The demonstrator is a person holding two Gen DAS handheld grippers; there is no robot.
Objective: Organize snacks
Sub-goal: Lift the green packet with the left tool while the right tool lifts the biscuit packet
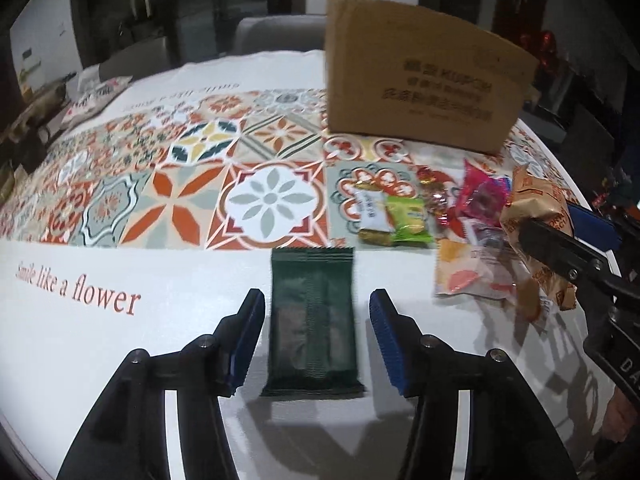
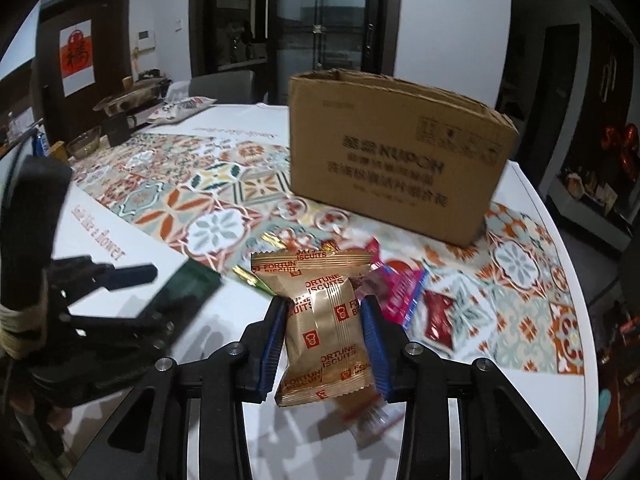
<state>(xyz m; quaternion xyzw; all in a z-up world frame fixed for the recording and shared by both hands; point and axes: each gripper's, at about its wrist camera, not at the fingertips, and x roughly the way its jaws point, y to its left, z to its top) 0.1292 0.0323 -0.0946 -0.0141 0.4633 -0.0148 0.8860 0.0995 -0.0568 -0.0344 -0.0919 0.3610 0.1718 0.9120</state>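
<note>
My left gripper point(image 1: 317, 306) is open, its jaws on either side of a dark green snack packet point(image 1: 312, 320) that lies flat on the white tablecloth. My right gripper point(image 2: 326, 312) is shut on a gold Fortune Biscuits packet point(image 2: 324, 324) and holds it above the table; it also shows in the left wrist view point(image 1: 534, 216) at the right. A pile of small snacks lies on the patterned cloth: a green packet point(image 1: 408, 220), a pink packet point(image 1: 482, 194), an orange-and-white packet point(image 1: 468, 276). An open cardboard box point(image 2: 396, 156) stands behind the pile.
The round table edge point(image 2: 576, 320) curves at the right. A snack bag point(image 2: 180, 108), a glass bowl point(image 2: 84, 142) and dark dishes sit at the far left. A grey chair point(image 1: 276, 34) stands behind the table.
</note>
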